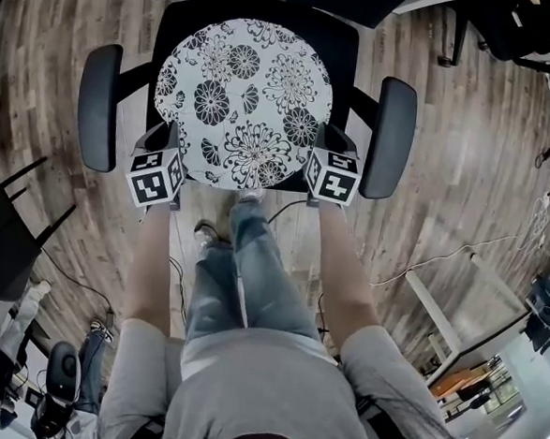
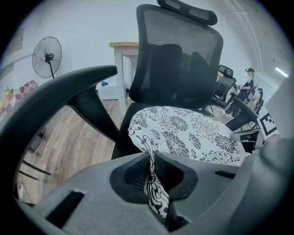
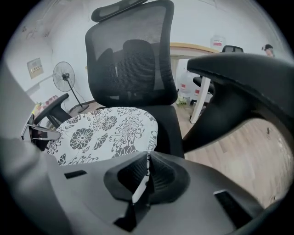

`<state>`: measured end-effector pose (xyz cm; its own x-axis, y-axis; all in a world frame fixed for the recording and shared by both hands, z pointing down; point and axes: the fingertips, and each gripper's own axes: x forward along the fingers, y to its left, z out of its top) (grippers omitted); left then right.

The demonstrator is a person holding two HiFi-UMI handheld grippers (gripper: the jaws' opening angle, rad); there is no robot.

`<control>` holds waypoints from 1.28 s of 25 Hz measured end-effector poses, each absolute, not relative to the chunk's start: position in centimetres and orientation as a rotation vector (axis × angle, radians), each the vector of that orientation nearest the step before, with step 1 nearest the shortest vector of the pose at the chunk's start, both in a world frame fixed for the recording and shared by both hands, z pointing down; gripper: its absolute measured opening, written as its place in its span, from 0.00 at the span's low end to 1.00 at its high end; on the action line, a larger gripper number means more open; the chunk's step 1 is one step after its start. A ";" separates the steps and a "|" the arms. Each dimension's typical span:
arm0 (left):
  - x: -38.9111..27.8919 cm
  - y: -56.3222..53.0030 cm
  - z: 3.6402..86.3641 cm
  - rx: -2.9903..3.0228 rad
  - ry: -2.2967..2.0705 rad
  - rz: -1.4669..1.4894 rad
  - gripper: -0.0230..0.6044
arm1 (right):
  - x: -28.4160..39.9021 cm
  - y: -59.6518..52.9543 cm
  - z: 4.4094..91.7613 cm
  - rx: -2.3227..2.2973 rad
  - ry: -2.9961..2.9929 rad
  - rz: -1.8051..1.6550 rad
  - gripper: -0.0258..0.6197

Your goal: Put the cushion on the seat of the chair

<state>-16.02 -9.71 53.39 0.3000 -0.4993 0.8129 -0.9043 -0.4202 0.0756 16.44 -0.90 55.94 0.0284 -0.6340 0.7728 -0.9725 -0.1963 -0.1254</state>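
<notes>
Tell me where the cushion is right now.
In the head view the floral cushion lies over the office chair's seat at top centre, its near edge pinched by the left gripper and the right gripper.

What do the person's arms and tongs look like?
The left tongs and right tongs are grey moulded shells with dark ribbed pads, each carrying a cube of black-and-white square markers. The arms are bare below short grey sleeves.
</notes>
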 end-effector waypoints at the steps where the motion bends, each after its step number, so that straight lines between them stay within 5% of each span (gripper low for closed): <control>1: -16.1 -9.7 53.7 2.034 -1.239 1.004 0.08 | 16.5 -0.9 56.2 1.866 -1.620 1.020 0.07; 10: -16.7 -9.6 54.8 2.020 -1.236 1.024 0.09 | 16.5 -0.8 58.2 1.833 -1.562 1.040 0.07; 17: -17.1 -9.5 54.8 2.017 -1.236 1.002 0.27 | 16.7 -0.6 58.4 1.865 -1.550 1.049 0.07; 24: -17.1 -10.0 53.3 2.031 -1.291 0.972 0.30 | 17.2 -0.6 55.9 1.994 -1.559 1.019 0.11; 29: -16.1 -10.3 50.9 2.094 -1.314 0.937 0.29 | 16.1 -0.4 53.5 2.021 -1.637 1.003 0.10; 32: -15.4 -10.2 49.1 2.164 -1.332 0.937 0.08 | 14.7 -0.2 52.0 2.007 -1.714 0.980 0.07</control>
